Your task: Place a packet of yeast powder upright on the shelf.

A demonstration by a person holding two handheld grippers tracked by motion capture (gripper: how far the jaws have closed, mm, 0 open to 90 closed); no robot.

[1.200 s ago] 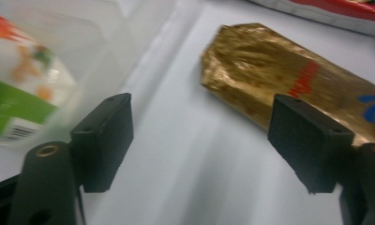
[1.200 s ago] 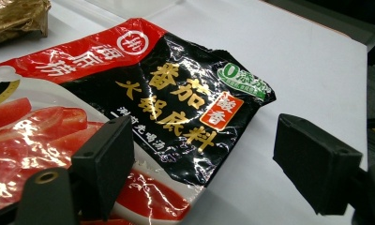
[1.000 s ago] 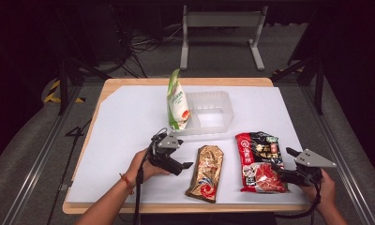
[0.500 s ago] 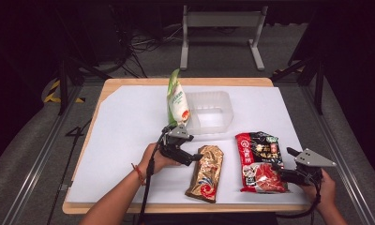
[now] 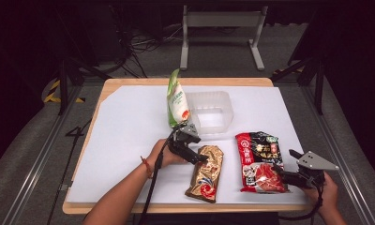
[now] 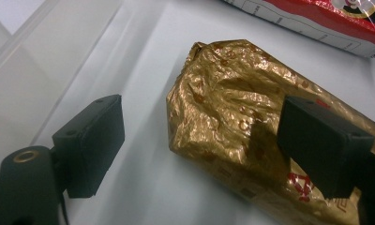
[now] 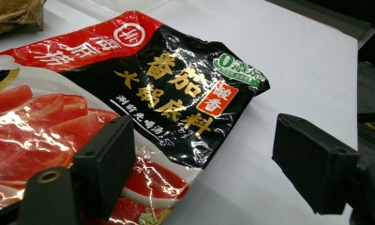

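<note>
A crinkled gold packet lies flat on the white table sheet. My left gripper hovers over its upper end, open. In the left gripper view the gold packet has that end between the pads, which do not press it; the jaws have just closed slightly. A red-and-black sauce packet lies to the right. My right gripper rests open at its lower right edge. In the right gripper view the sauce packet lies partly under the left pad of my right gripper, untouched.
A green-and-white pouch stands leaning against a clear plastic tub at the middle back of the sheet. The wooden table edge runs along the front. Metal frames and cables stand on the dark floor beyond.
My left hand has moved right and slightly down, from beside the gold packet to over its upper end. The right hand and all packets have stayed put.
</note>
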